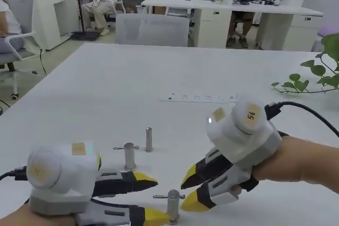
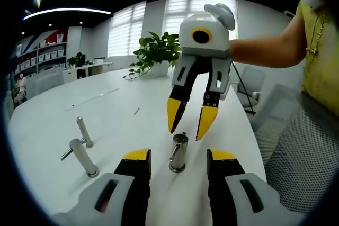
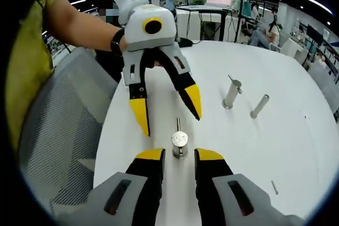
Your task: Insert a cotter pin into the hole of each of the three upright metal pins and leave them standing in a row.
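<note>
The near metal pin [image 1: 172, 207] stands upright on the white table [image 1: 106, 93] with a cotter pin [image 1: 161, 197] already lying crosswise through its hole. The left gripper [image 3: 171, 123] and the right gripper [image 2: 186, 133] face each other across it. Both have their jaws parted and hold nothing, with the tips close around the pin's head but apparently not touching it.

The middle metal pin [image 1: 129, 157] also carries its cotter pin, while the far metal pin [image 1: 149, 139] is bare. A small thin piece [image 2: 136, 111] lies well apart on the table (it may be the last cotter pin, though it is too small to tell).

The step in hand looks like finishing the near pin. To do it well, the person should check that the cotter pin sits through with a length showing on each side. If it needs a nudge, one gripper should pinch the upright shaft low down while the other pushes along the hole's axis, because a sideways push on the head would likely tip this narrow-based pin. Both grippers should then draw straight back, jaws wide, clear of the protruding ends.
</note>
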Demonstrator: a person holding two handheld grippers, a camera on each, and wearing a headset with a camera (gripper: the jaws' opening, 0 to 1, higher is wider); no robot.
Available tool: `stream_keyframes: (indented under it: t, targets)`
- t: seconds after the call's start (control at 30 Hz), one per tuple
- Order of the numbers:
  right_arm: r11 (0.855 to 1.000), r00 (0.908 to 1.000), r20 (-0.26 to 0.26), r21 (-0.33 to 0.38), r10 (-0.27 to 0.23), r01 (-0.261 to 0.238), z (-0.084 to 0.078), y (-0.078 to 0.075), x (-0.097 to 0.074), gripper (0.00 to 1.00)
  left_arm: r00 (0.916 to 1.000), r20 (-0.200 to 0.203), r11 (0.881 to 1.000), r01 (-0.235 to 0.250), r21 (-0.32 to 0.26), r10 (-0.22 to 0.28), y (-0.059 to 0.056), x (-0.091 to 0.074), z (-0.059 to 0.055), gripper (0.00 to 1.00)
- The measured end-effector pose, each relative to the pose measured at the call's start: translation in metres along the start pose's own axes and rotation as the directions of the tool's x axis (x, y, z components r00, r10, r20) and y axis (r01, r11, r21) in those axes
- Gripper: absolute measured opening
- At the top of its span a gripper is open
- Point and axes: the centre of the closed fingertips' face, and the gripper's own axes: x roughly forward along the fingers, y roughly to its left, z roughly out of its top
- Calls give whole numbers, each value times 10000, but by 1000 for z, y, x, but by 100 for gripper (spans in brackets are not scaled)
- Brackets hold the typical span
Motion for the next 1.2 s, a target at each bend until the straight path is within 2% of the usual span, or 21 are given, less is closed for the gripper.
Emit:
stream_keyframes:
  t: [0.17, 0.2, 0.27, 0.4, 0.47, 0.77, 0.87, 0.9, 0.97, 1.03, 1.2]
  targets:
    - [9999, 9979, 643, 161, -10, 0, 1, -1, 6, 25, 9989, 357, 9995, -299, -73, 302, -1, -14, 8, 41]
    - [9995, 9964, 846, 297, 68, -93, 2, -1, 8, 25, 9988, 405, 9996, -278, -109, 282, -3, -17, 9, 41]
    - [9997, 9929, 1186, 245, -56, 27, 4, -3, 9, 25, 9980, 486, 9992, -395, -83, 398, -4, -21, 12, 41]
    - [9988, 9882, 1523, 454, 129, -200, 3, 0, 12, 25, 9964, 675, 9986, -503, -152, 512, -10, -28, 18, 41]
    - [9996, 9860, 1664, 270, -53, 8, 3, -2, 13, 24, 9953, 795, 9984, -533, -192, 546, -14, -31, 23, 42]
    - [9992, 9722, 2341, 402, -37, -59, 5, -1, 25, 19, 9922, 799, 9952, -937, -280, 957, -14, -42, 29, 40]
    - [9989, 9667, 2557, 464, -72, -49, 7, -2, 26, 19, 9918, 751, 9942, -1010, -358, 1034, -13, -44, 28, 39]
    - [9981, 9622, 2724, 596, -17, -151, 8, -2, 26, 19, 9915, 721, 9937, -1054, -368, 1079, -13, -44, 28, 39]
    - [9983, 9590, 2826, 585, -202, 38, 9, -5, 26, 19, 9914, 696, 9933, -1085, -407, 1112, -13, -44, 27, 38]
    - [9966, 9530, 3028, 808, -105, -146, 9, -5, 26, 19, 9912, 679, 9929, -1110, -428, 1138, -13, -45, 26, 38]
    - [9961, 9439, 3300, 865, -146, -148, 12, -5, 26, 18, 9908, 585, 9916, -1189, -514, 1218, -13, -43, 24, 36]
